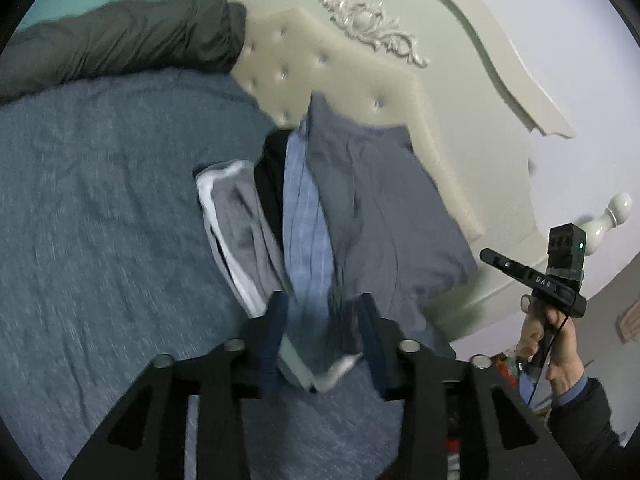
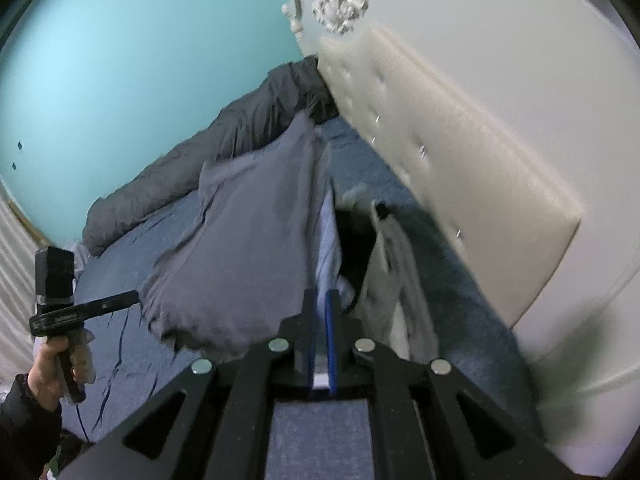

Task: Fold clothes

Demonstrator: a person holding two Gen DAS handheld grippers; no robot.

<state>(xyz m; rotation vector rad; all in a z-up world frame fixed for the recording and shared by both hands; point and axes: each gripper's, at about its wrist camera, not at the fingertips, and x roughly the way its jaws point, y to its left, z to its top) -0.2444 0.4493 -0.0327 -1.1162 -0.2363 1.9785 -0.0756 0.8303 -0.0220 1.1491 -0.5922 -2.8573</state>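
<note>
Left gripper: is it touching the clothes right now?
Touching. The left wrist view shows the left gripper with both fingers pressed on the bunched clothes between them.

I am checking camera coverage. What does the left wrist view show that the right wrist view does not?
Only the left wrist view shows the carved ornament sharply, a white bedpost finial, and the right claw seen from the side.

Only the right wrist view shows the teal wall broadly and the left claw's handle in a hand.

Both show the lifted stack of clothes gripped by both claws, the blue bedsheet, the dark grey duvet and the tufted headboard.
</note>
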